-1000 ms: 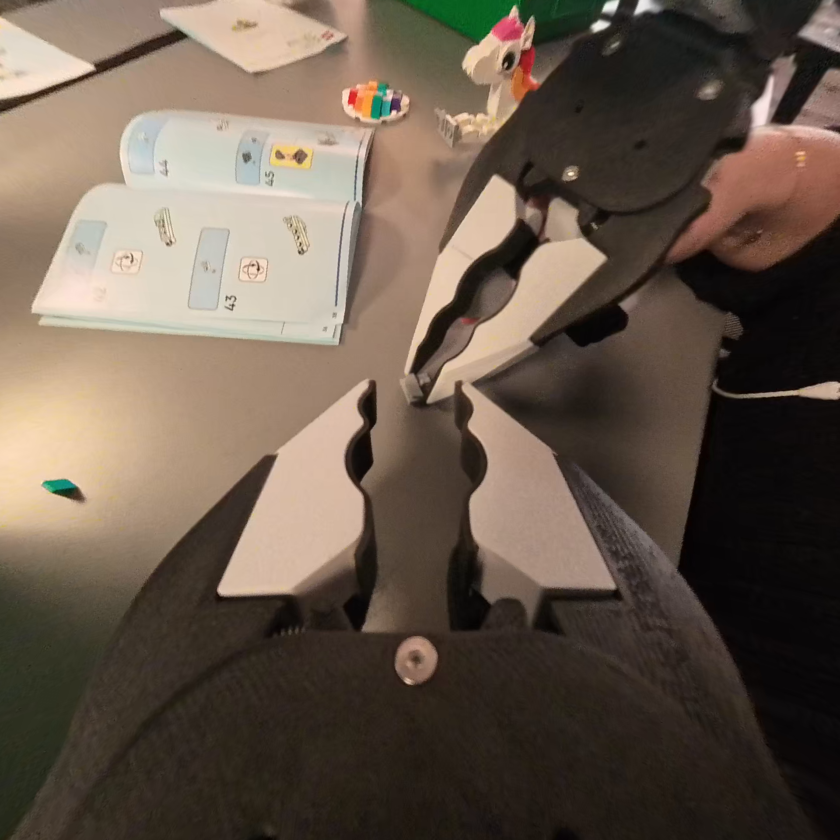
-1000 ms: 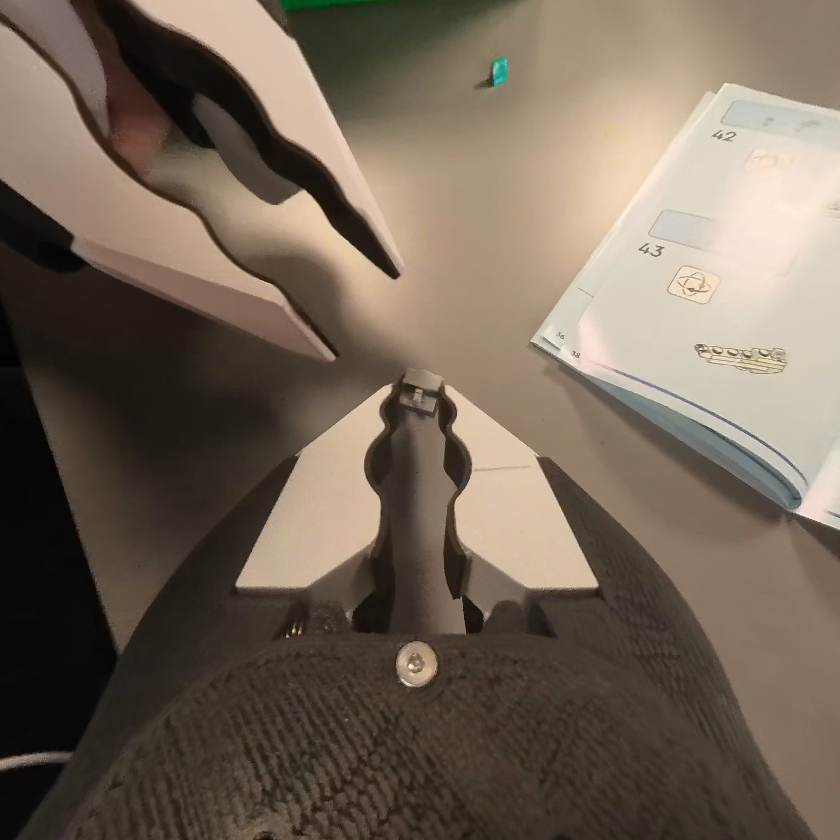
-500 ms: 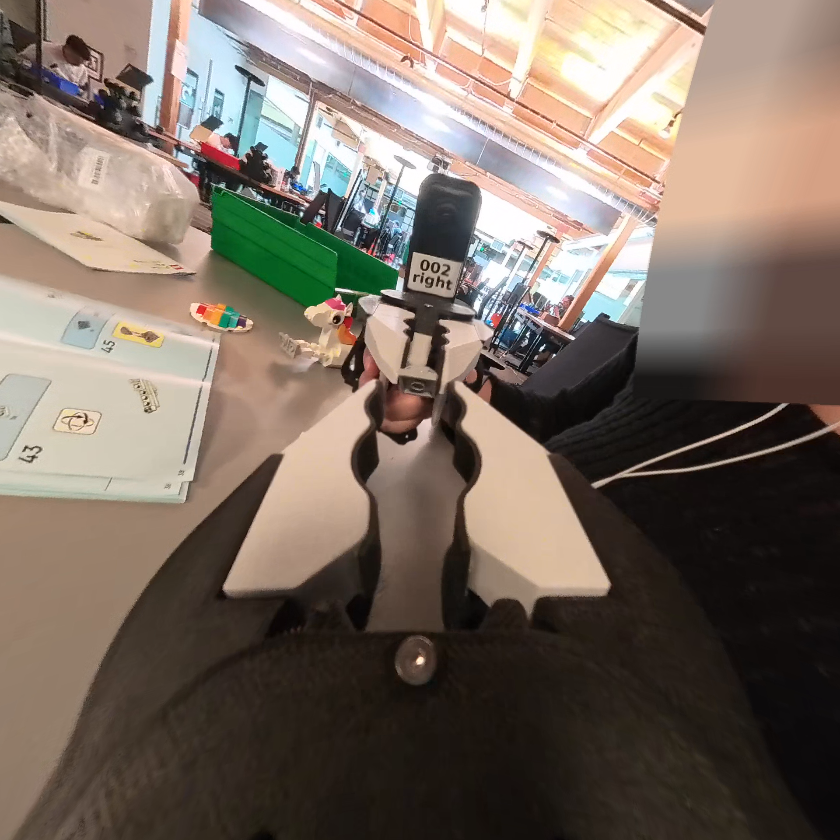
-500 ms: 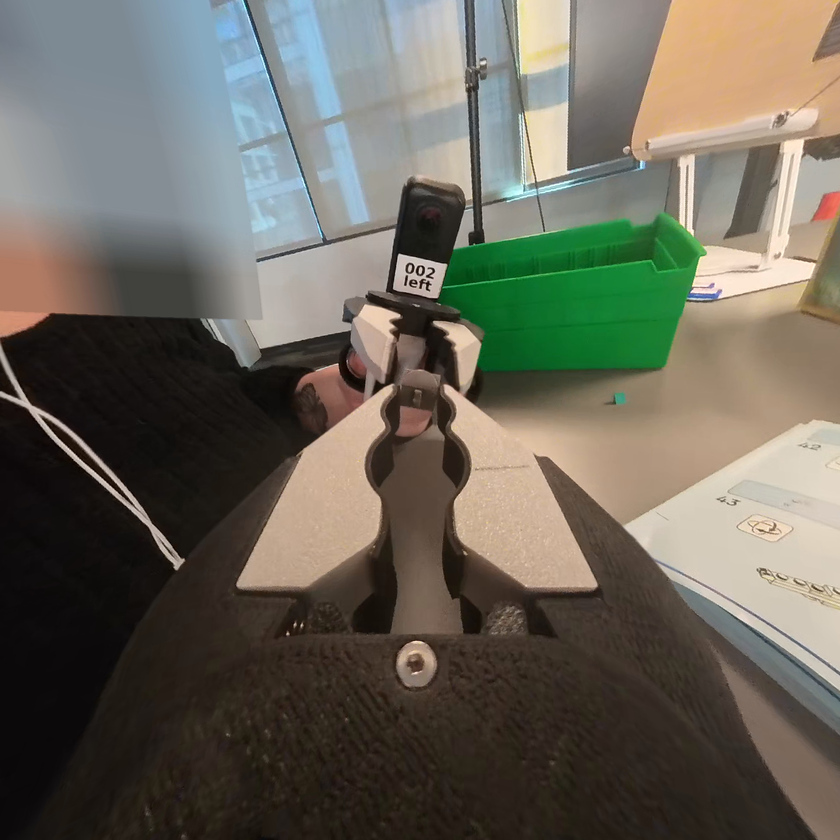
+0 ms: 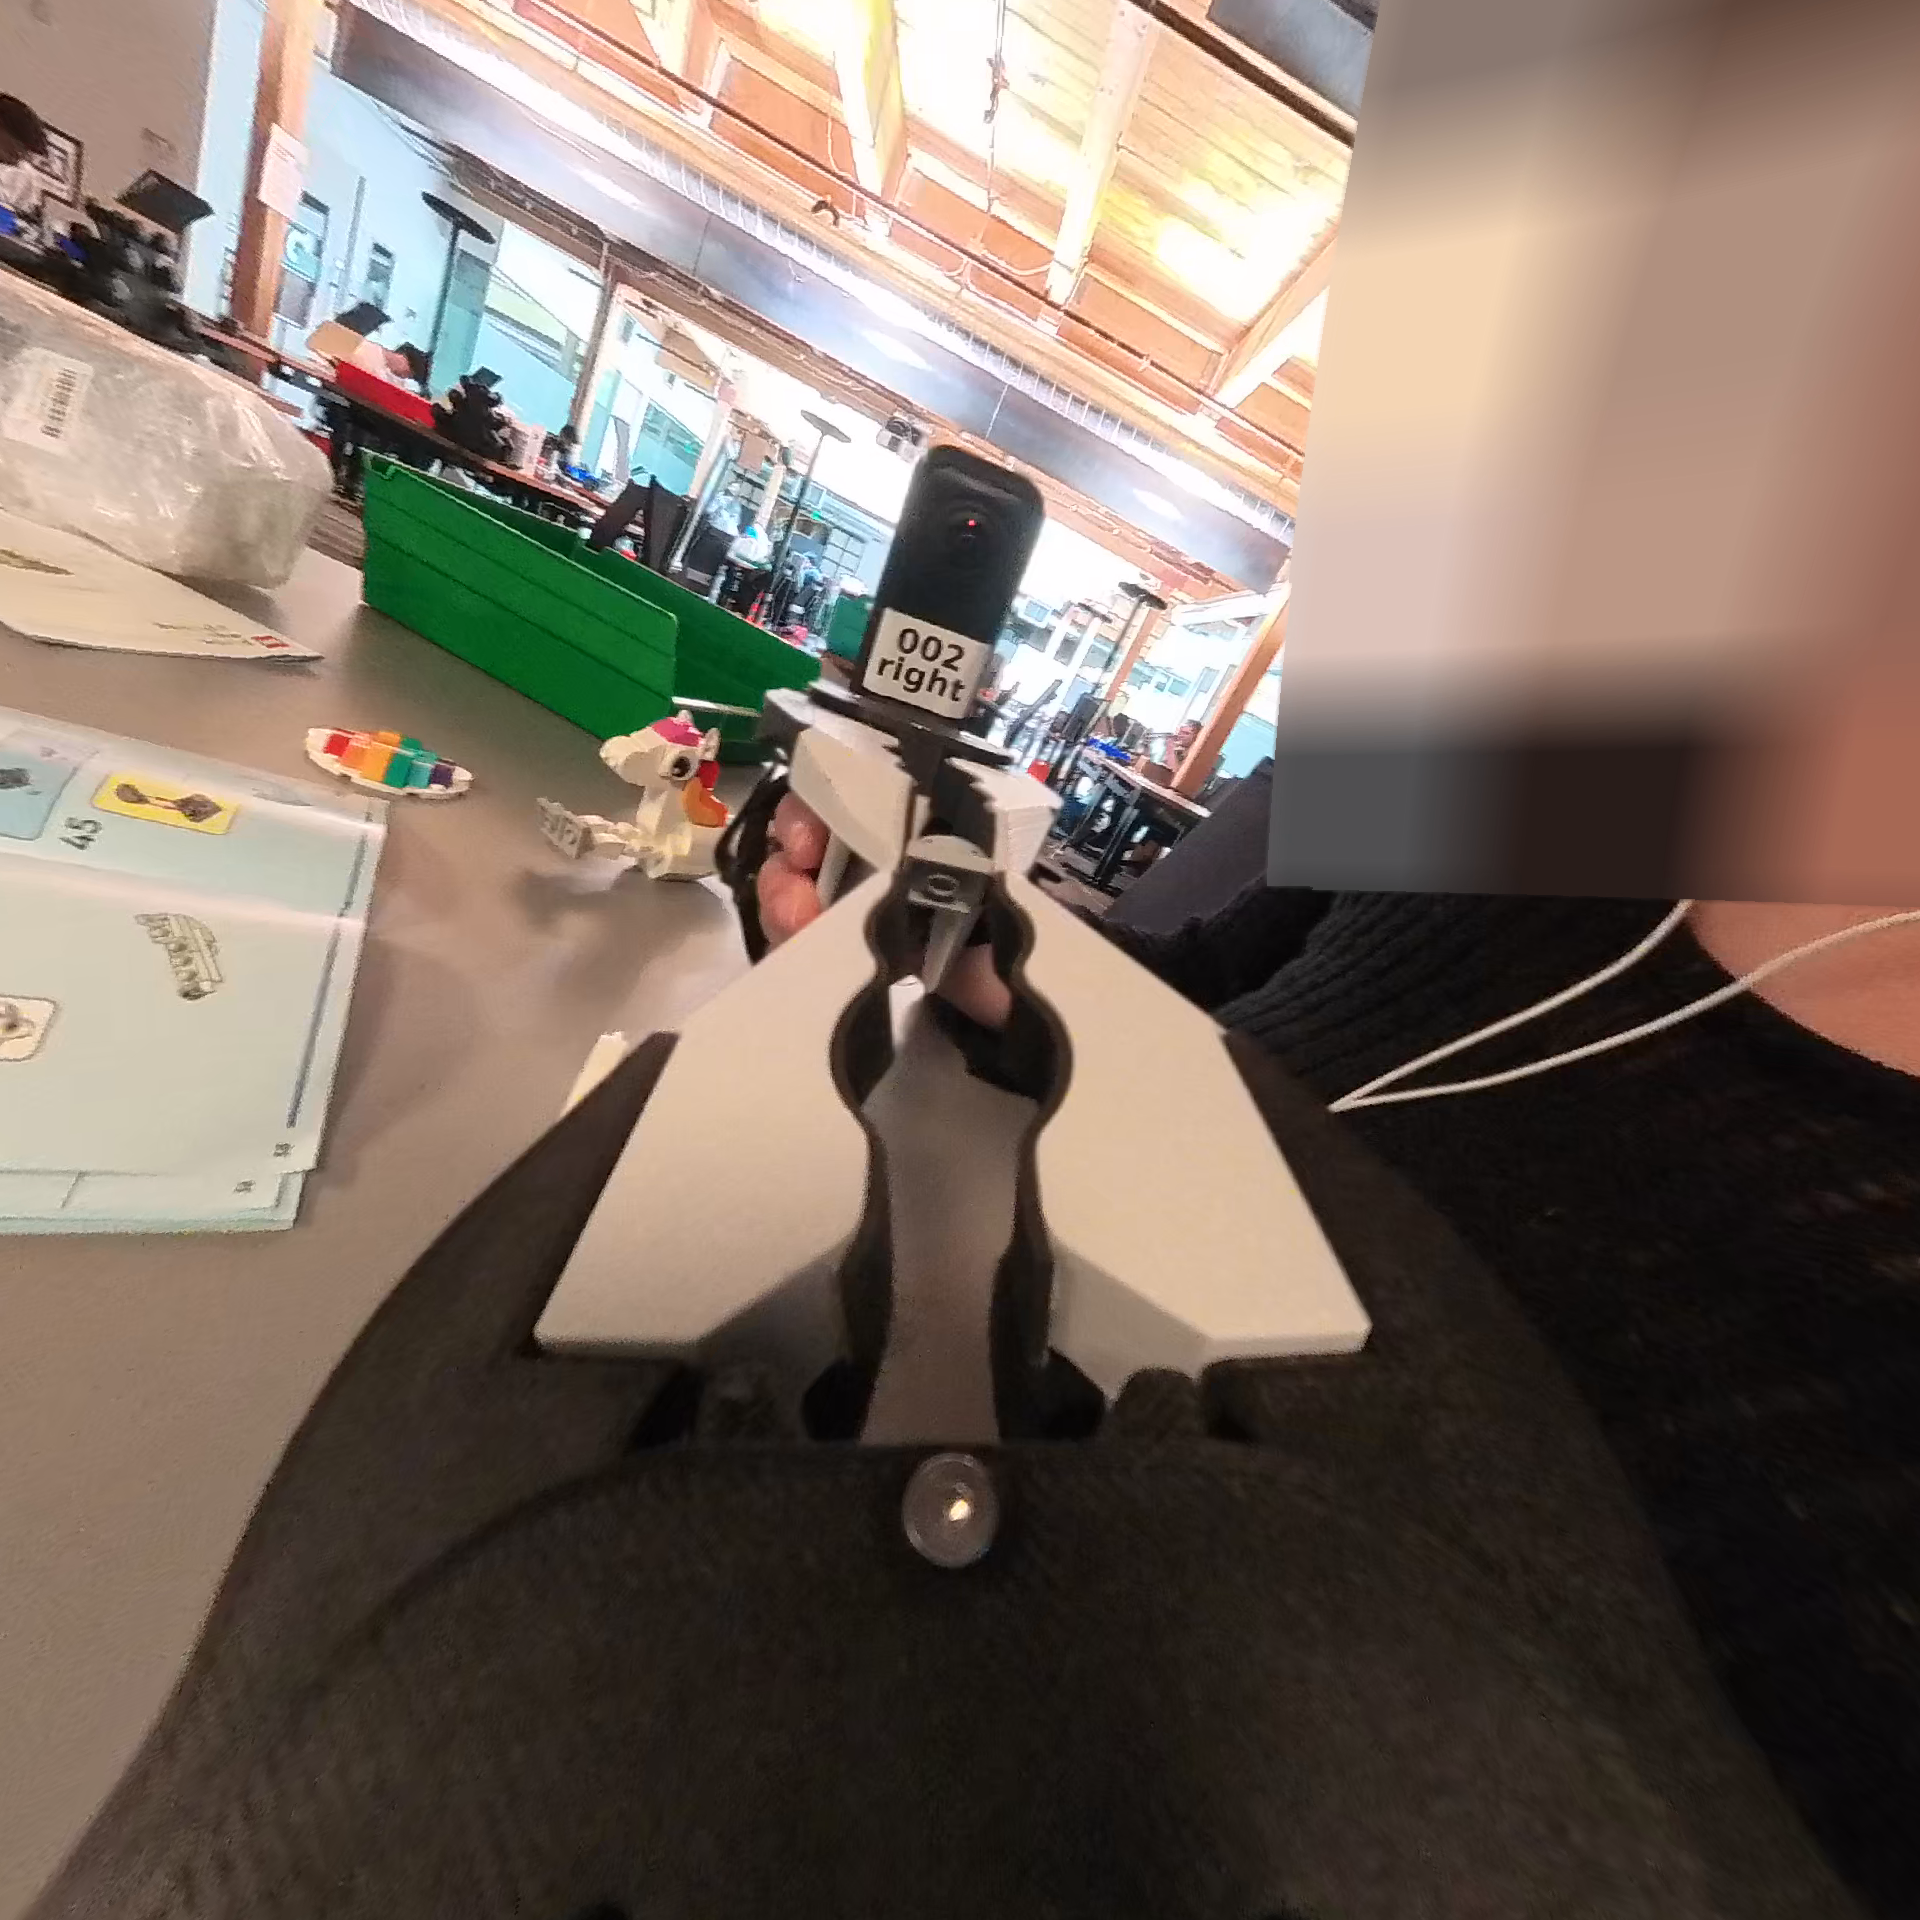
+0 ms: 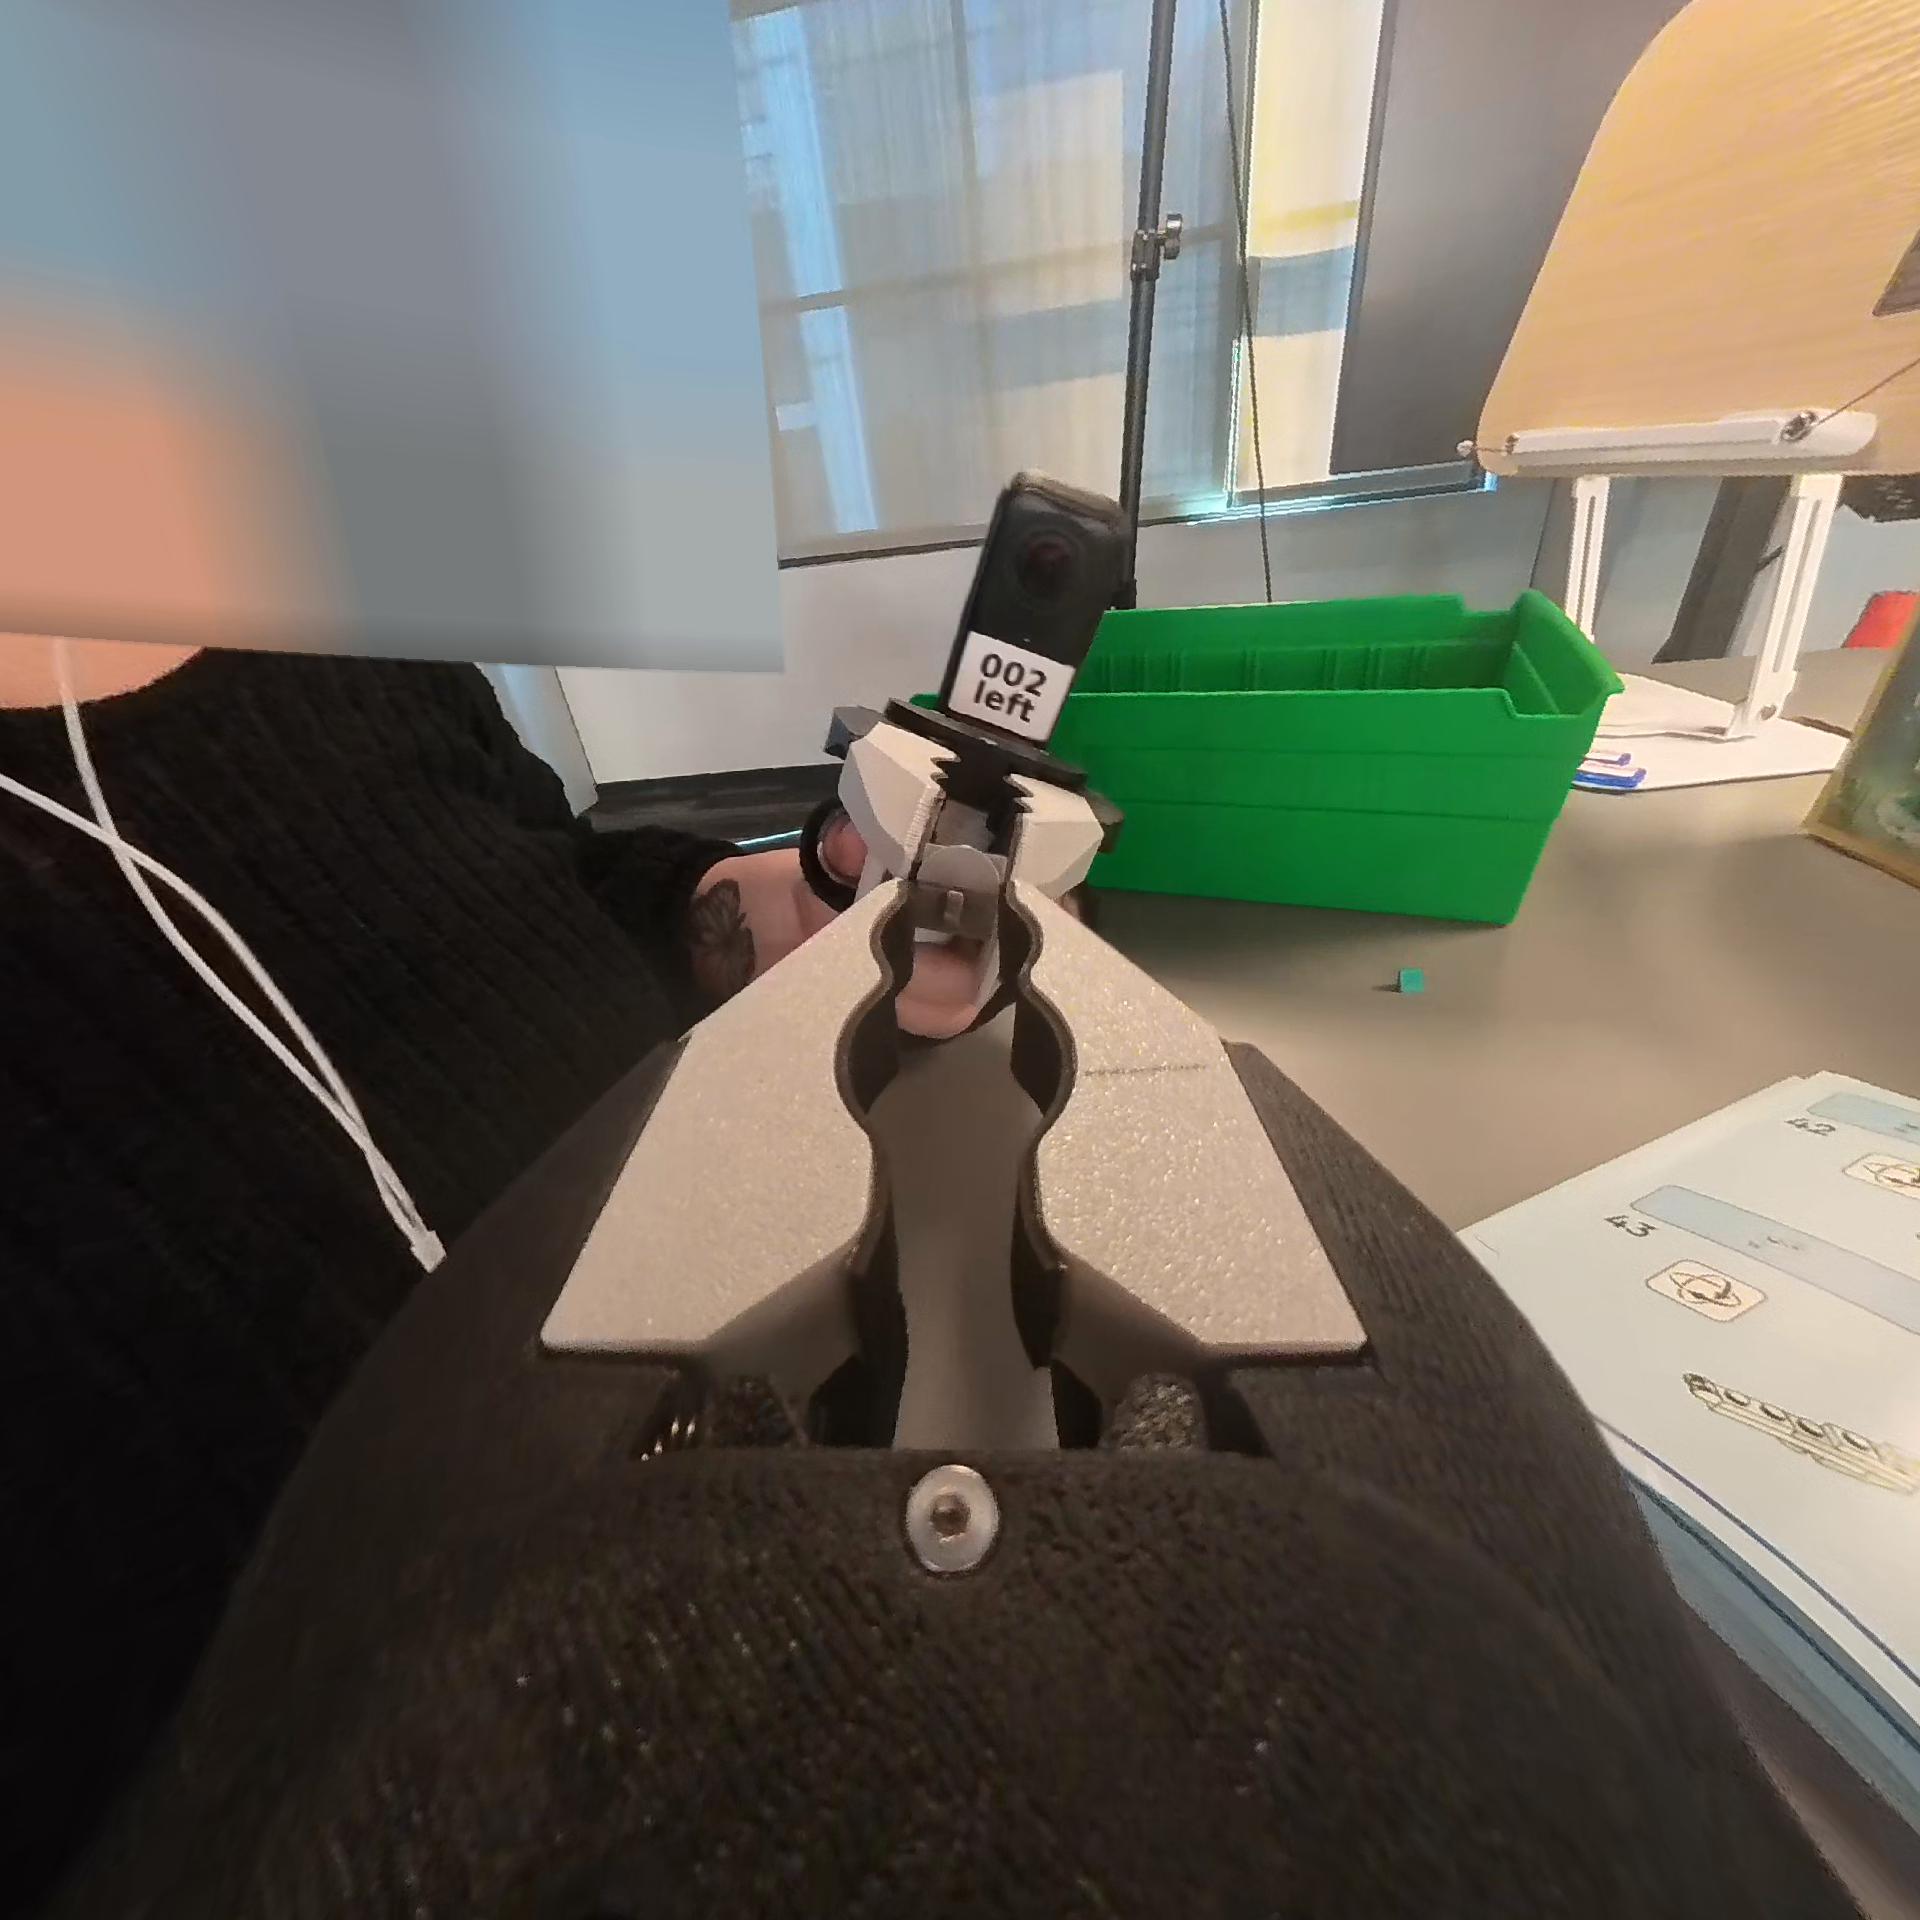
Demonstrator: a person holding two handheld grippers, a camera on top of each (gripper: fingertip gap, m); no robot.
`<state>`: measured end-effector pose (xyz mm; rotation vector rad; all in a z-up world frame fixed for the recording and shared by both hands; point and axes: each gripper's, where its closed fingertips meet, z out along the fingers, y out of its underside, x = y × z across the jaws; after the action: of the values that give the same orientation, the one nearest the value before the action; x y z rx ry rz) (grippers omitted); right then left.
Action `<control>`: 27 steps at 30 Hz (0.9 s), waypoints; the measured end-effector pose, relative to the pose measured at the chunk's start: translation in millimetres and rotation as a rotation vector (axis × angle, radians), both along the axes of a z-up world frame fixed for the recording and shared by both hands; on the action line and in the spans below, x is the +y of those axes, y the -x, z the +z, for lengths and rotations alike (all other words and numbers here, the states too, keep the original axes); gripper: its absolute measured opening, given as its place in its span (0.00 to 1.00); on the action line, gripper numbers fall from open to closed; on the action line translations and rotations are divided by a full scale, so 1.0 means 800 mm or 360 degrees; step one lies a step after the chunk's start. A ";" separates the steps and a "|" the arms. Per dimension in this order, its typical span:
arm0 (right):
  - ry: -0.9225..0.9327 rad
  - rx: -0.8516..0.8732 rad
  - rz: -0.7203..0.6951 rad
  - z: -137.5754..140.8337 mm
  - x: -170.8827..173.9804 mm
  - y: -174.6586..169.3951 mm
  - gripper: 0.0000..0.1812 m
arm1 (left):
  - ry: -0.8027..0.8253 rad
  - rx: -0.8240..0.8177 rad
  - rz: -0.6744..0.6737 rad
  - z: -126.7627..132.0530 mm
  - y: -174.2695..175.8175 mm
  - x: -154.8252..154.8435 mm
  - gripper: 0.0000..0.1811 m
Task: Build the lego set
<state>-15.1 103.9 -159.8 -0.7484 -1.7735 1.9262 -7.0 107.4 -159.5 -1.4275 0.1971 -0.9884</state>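
Note:
Both grippers are raised above the grey table and meet tip to tip. A small grey lego piece (image 5: 940,891) sits between the tips of my left gripper (image 5: 940,902), whose jaws have closed in on it. The right gripper's body (image 5: 883,790) faces it from behind the piece. In the right wrist view the same grey piece (image 6: 948,902) is pinched in my right gripper (image 6: 951,909), with the left gripper's body (image 6: 966,821) just beyond. A white unicorn model (image 5: 665,790) stands on the table.
An open instruction booklet (image 5: 156,987) lies at the left, also in the right wrist view (image 6: 1714,1299). A round plate of coloured bricks (image 5: 390,764), a green bin (image 6: 1330,769) and a small teal piece (image 6: 1410,980) are on the table. A person in a black sweater (image 5: 1662,1247) is close behind. Less than 4 cm separates the two grippers' tips.
Both grippers lifted from the table and turned level, facing each other. The left gripper moved onto the right gripper's tips and narrowed around the grey piece.

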 end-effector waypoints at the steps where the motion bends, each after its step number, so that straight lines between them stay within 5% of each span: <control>1: 0.0001 0.0007 0.0003 0.001 0.000 -0.001 0.08 | 0.0012 -0.0015 -0.0031 -0.001 -0.002 0.000 0.07; 4: 0.0019 0.0001 0.0020 0.002 -0.001 -0.002 0.08 | 0.0024 -0.0043 -0.0025 -0.003 -0.002 0.003 0.15; 27: 0.0019 0.0003 -0.0036 -0.002 0.004 0.002 0.08 | -0.0068 0.0060 0.0121 -0.001 0.009 0.005 0.08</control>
<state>-16.9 107.3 -161.0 -0.7674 -1.7468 1.9238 -14.0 111.0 -159.9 -1.4051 0.1889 -0.8907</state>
